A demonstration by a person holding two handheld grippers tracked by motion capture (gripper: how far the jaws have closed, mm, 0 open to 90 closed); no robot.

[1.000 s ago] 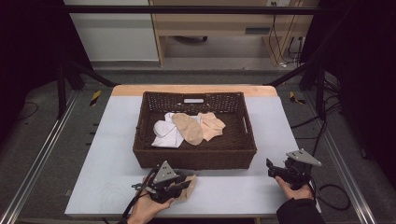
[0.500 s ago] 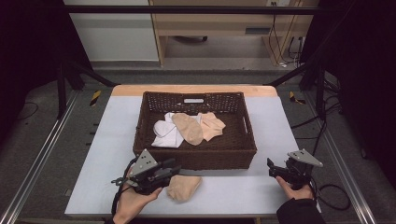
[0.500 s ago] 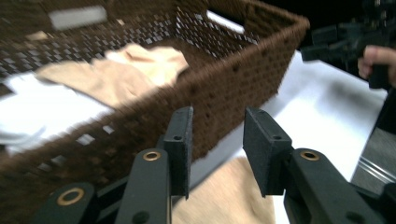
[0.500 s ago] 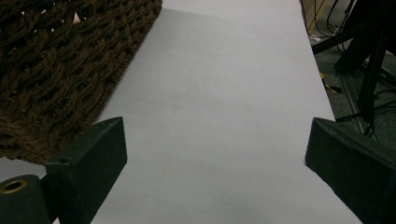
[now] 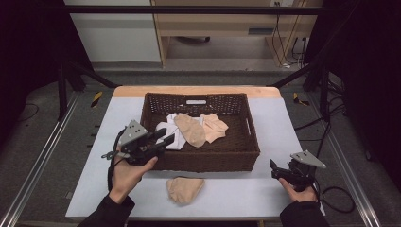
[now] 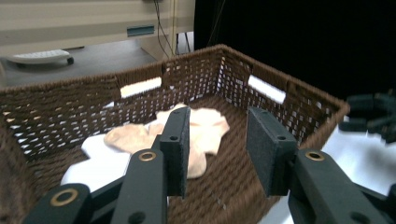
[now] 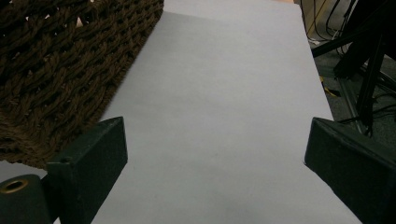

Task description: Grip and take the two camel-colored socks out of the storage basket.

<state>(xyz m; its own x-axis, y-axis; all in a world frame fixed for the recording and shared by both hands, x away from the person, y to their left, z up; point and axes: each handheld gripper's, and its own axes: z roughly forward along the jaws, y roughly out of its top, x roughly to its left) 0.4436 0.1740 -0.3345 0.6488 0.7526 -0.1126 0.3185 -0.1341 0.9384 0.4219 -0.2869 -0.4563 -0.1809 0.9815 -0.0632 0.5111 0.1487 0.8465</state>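
A brown wicker basket (image 5: 208,163) stands mid-table and holds two beige socks (image 5: 191,130) and a white one (image 5: 172,138). Another beige sock (image 5: 184,189) lies loose on the table in front of the basket. My left gripper (image 5: 165,137) hovers over the basket's front-left corner and points into it. Its jaws have just been opening and nothing is between them. In the left gripper view the left gripper (image 6: 217,149) looks over the basket rim (image 6: 70,88) at the socks (image 6: 205,130). My right gripper (image 5: 274,169) rests open at the front right, beside the basket wall (image 7: 56,70).
The white table top (image 7: 219,93) runs bare to the right of the basket. Metal frame posts and cables (image 5: 326,85) stand beyond the table's right edge. A wooden desk (image 5: 213,28) stands behind the table.
My left gripper has lifted off the table and moved left and toward the basket, leaving the beige sock lying in front of it. The right gripper has stayed put.
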